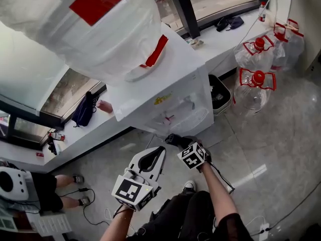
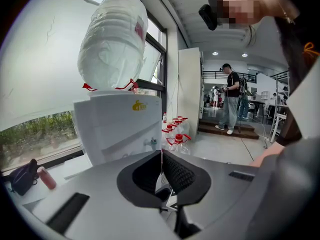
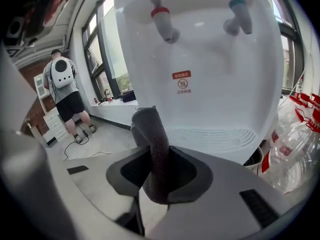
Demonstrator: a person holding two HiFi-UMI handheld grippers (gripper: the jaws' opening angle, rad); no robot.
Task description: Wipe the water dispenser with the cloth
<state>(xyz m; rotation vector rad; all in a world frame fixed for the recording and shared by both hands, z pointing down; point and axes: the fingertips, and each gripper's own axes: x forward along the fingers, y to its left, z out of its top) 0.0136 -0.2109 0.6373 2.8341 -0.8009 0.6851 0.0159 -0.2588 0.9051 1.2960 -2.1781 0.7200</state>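
Grey cloth (image 3: 152, 149) was clamped betw. the jaws of the right gripper (image 3: 154, 156), its rolled end sticking up past them at centre frame. Behind it the white water dispenser (image 3: 200, 74) filled the top of the right gripper view, w/ red tap (image 3: 164, 21) upper left, blue tap (image 3: 239, 14) upper right, ribbed drip grille (image 3: 210, 134) just beyond the cloth. Couldn't tell if cloth touched the front panel. In the head view the dispenser stood centre frame, big water bottle (image 1: 85, 29) inverted on top at upper left, spare bottles (image 1: 253, 84) on the floor at right. Left gripper (image 1: 159, 150) sat lower centre, beside the right one, jaws together w/ nothing betw. them, pointed toward the dispenser but apart from it
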